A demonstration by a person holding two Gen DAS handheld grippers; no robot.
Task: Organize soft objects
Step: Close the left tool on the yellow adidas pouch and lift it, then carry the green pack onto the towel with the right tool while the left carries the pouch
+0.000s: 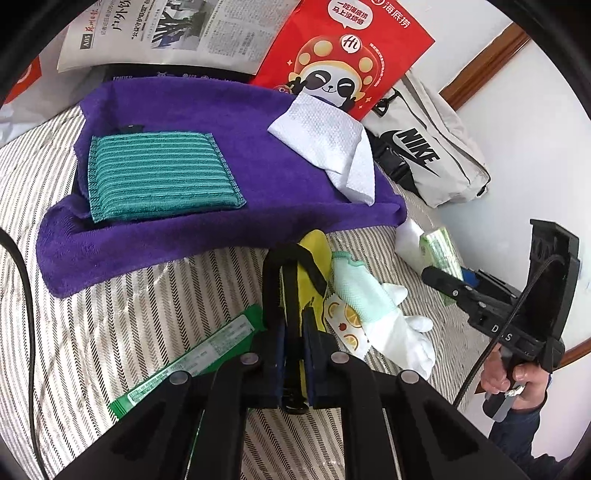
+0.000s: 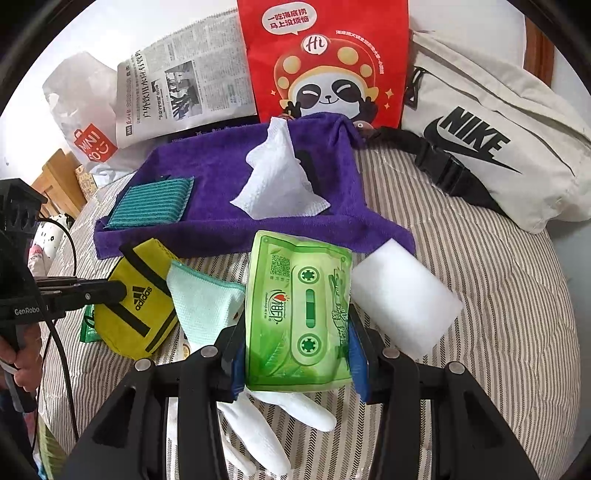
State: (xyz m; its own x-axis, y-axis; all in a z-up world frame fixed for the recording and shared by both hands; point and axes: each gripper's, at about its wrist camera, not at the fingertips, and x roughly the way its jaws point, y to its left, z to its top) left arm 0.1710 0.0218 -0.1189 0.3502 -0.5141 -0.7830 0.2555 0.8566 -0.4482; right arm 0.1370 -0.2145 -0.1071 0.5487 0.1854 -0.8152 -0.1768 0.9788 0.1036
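A purple towel (image 1: 207, 155) (image 2: 221, 173) lies on the striped bed with a teal striped sponge cloth (image 1: 159, 177) (image 2: 151, 203) and a white wipe (image 1: 328, 144) (image 2: 280, 181) on it. My left gripper (image 1: 293, 328) is shut on the yellow Adidas pouch (image 1: 314, 258) (image 2: 136, 306) by its black strap. My right gripper (image 2: 295, 350) is shut on a green tissue pack (image 2: 299, 314) (image 1: 441, 254). A mint cloth (image 1: 354, 284) (image 2: 207, 302), a white glove (image 1: 399, 332) (image 2: 266, 424) and a white sponge block (image 2: 402, 299) lie beside them.
A red panda bag (image 1: 340, 51) (image 2: 325, 59), a newspaper (image 1: 166, 33) (image 2: 184, 81), a white Nike waist bag (image 1: 428, 147) (image 2: 491, 144) and a Miniso bag (image 2: 85, 125) stand at the back. A green packet (image 1: 192, 362) lies under my left gripper.
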